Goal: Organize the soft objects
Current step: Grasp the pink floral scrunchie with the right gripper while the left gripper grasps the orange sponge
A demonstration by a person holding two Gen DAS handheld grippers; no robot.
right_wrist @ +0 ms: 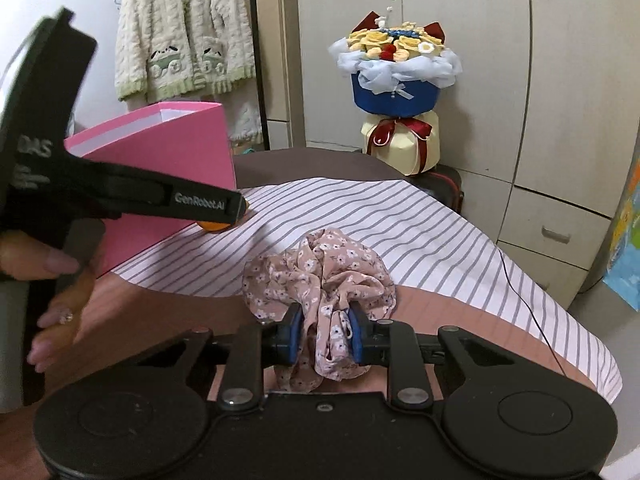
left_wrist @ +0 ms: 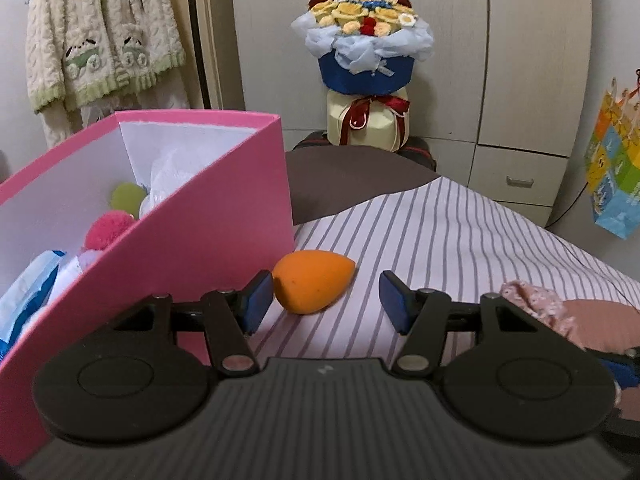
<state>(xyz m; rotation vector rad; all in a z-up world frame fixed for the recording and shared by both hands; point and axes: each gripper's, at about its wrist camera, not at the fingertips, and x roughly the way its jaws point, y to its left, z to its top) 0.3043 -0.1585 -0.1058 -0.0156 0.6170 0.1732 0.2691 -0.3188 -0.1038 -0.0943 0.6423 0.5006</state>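
An orange egg-shaped sponge (left_wrist: 312, 286) lies on the striped cloth (left_wrist: 460, 240) beside the pink box (left_wrist: 208, 232). My left gripper (left_wrist: 324, 300) is open with its jaws on either side of the sponge's near end; the left pad (left_wrist: 256, 300) touches or nearly touches it. The box holds a pink pompom (left_wrist: 108, 230), a green ball (left_wrist: 127, 197) and white and blue soft items. My right gripper (right_wrist: 325, 336) is shut on a pink floral scrunchie (right_wrist: 320, 276) near the cloth's front edge. The left gripper's body (right_wrist: 132, 196) hides most of the sponge (right_wrist: 214, 226) in the right wrist view.
A flower bouquet (left_wrist: 366, 52) stands on a dark case behind the bed. Grey cabinets (left_wrist: 520, 80) line the back wall. A knitted cardigan (left_wrist: 100, 32) hangs at the left. A colourful gift bag (left_wrist: 616, 164) hangs at the right. A thin cable (right_wrist: 532, 304) crosses the cloth.
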